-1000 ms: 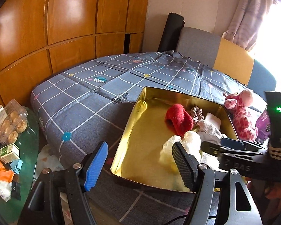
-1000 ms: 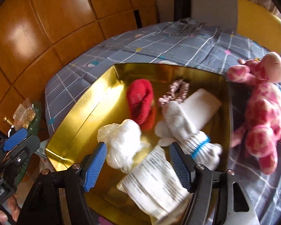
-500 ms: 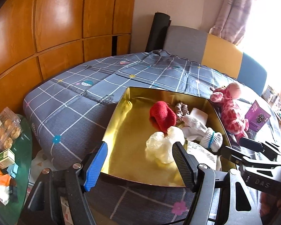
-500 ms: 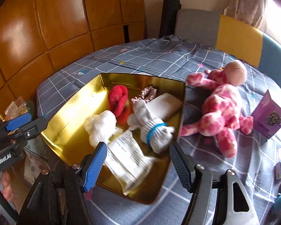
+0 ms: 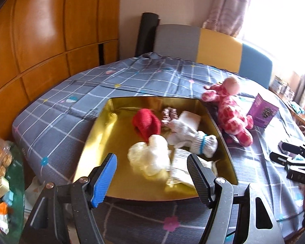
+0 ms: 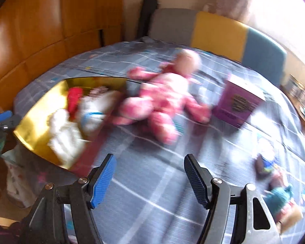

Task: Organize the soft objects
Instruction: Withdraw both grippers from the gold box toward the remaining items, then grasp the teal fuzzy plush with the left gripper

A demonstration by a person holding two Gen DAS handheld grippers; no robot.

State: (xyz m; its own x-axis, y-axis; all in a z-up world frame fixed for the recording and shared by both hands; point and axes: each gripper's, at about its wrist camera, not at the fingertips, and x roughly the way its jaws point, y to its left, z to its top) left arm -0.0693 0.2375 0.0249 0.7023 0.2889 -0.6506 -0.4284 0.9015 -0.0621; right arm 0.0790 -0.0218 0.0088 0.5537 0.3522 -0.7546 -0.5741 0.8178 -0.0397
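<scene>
On your right view only: teal plush (image 6: 282, 193), blurred.
Box (image 5: 263, 112) writing: unreadable.
Left tool (image 5: 152, 174): open, empty.
Right tool (image 6: 150, 175): open, empty.

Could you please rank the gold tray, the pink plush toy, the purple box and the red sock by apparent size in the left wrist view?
1. Gold tray
2. Pink plush toy
3. Red sock and purple box look alike; the box lies farther off, so unsure.

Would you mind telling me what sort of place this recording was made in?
Most likely a room in a home, perhaps a living room or bedroom. A checked cloth covers the work surface, wooden wall panels line one side, and a curtain hangs by a bright window, with a cushioned seat back beyond.
</scene>
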